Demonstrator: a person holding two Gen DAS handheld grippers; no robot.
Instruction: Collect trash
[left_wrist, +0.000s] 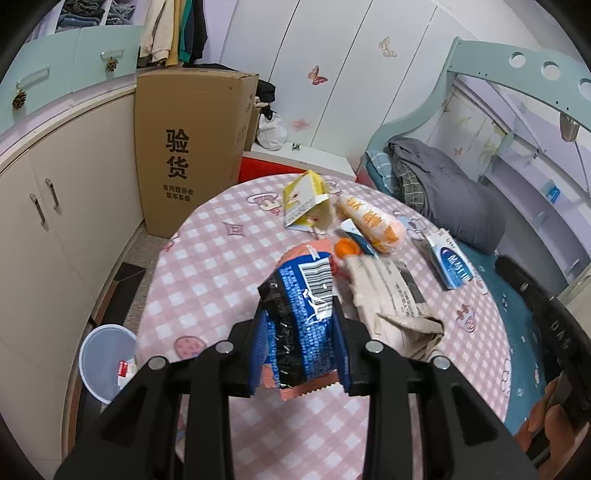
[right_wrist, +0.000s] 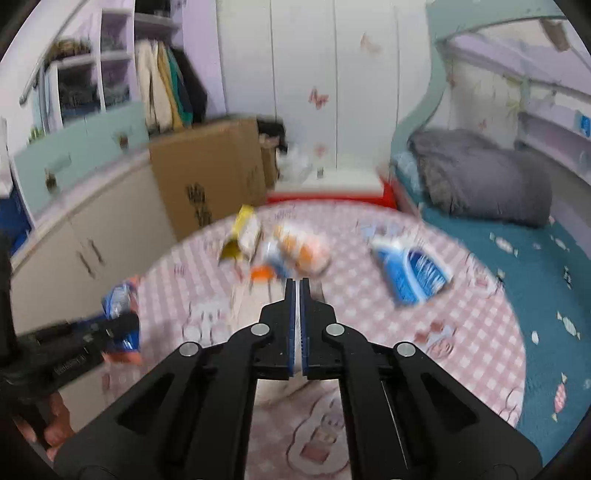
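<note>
Jaws of your left gripper (left_wrist: 301, 325) are clamping a blue snack wrapper (left_wrist: 303, 295) above the desk (left_wrist: 207, 273), right gripper (right_wrist: 297, 291) closing empty, while five pieces are waiting and the bin (left_wrist: 107, 362) is holding little.

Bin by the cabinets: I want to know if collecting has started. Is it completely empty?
No, the bin already holds a red-and-white scrap at its bottom, seen in the left wrist view.
</note>
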